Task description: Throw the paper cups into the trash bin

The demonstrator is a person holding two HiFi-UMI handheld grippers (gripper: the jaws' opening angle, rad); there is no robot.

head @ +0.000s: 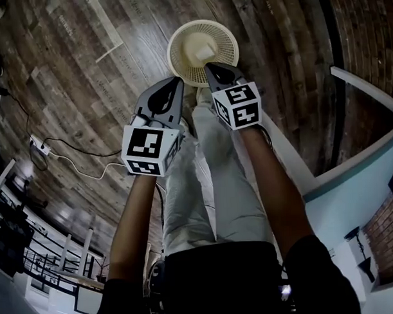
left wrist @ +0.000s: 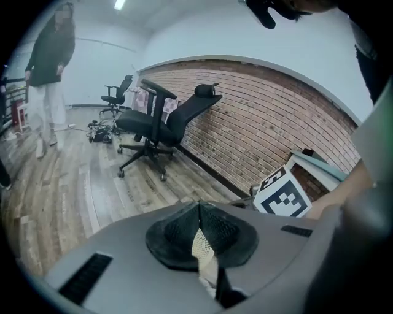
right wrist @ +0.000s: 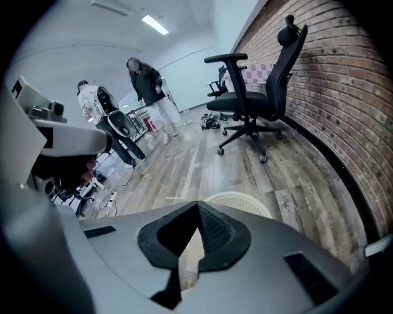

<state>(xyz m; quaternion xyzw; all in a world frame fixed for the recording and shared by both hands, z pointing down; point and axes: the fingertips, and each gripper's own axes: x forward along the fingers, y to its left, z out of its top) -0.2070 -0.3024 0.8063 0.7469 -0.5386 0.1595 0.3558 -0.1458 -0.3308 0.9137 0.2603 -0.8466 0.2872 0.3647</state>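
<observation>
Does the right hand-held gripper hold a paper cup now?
No, the right hand-held gripper has its jaws together, with nothing between them.

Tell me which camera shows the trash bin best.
The head view: the trash bin is seen from above, most of its rim and its inside. The right gripper view shows only part of its rim past the jaws; the left gripper view only a mesh sliver between them.

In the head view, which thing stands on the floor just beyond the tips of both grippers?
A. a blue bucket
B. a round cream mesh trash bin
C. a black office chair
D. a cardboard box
B: a round cream mesh trash bin stands on the wooden floor, just past the left gripper and the right gripper.
</observation>
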